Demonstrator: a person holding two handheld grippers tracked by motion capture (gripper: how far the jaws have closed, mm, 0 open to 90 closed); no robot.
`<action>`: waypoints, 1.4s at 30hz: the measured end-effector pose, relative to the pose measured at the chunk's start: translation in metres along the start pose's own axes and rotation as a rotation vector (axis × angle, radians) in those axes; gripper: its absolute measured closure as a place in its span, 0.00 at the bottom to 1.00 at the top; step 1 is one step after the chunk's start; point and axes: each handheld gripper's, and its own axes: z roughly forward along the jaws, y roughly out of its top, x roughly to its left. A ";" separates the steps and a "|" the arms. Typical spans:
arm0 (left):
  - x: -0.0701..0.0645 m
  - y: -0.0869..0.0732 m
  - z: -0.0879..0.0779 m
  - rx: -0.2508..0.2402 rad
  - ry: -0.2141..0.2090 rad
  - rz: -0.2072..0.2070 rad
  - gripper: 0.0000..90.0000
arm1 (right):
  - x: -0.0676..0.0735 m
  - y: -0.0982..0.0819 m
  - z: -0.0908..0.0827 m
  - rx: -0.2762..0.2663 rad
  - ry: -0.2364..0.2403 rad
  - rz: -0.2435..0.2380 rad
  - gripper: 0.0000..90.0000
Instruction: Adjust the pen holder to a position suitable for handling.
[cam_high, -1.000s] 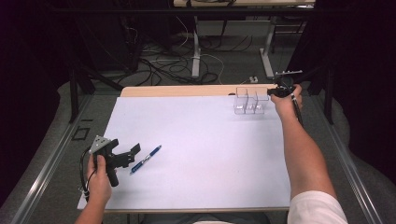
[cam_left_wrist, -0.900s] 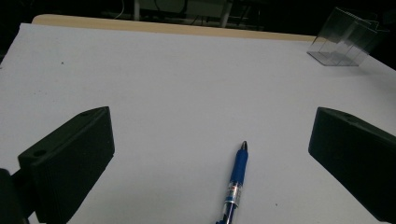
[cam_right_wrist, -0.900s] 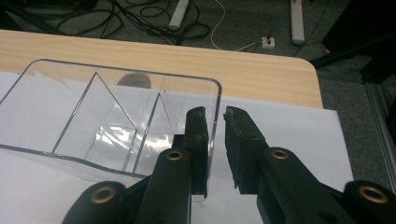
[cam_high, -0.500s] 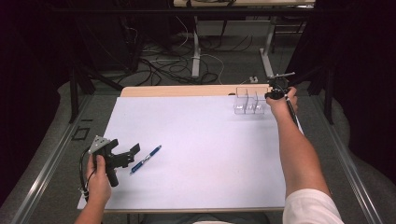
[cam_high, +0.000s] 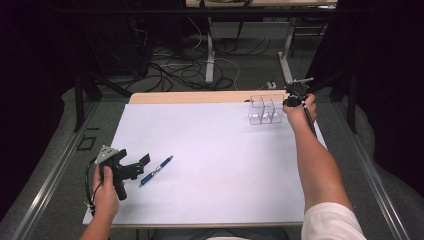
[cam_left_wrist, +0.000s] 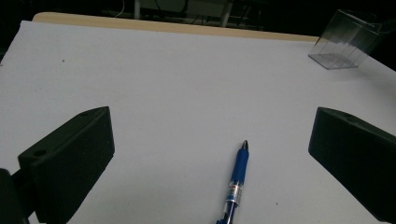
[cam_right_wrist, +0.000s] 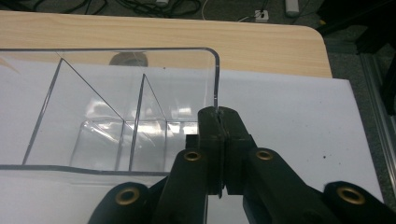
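A blue pen (cam_left_wrist: 236, 181) lies on the white table (cam_high: 215, 165) just ahead of the wide-open left gripper (cam_high: 134, 167), its length pointing away between the jaws. Far off, the right gripper (cam_right_wrist: 218, 122) apparently pinches a clear organiser's (cam_right_wrist: 116, 107) wall

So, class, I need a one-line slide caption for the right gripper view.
Right gripper shut on the side wall of a clear divided box, standing on white paper over a wooden table.

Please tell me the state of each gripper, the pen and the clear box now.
Left gripper: open, jaws either side of the pen, not touching.
Right gripper: shut on the clear box wall.
Pen: lying flat on the white sheet.
Clear box: upright, empty.
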 end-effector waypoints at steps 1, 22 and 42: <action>0.000 0.000 0.000 0.000 0.000 0.000 0.00 | 0.001 0.000 -0.001 0.002 -0.002 0.005 0.99; -0.003 0.002 0.006 -0.001 -0.033 0.017 0.00 | 0.080 -0.017 -0.025 0.129 0.059 0.017 0.99; -0.006 0.003 0.005 -0.006 -0.043 0.019 0.00 | 0.161 -0.033 -0.040 0.210 0.129 0.055 0.97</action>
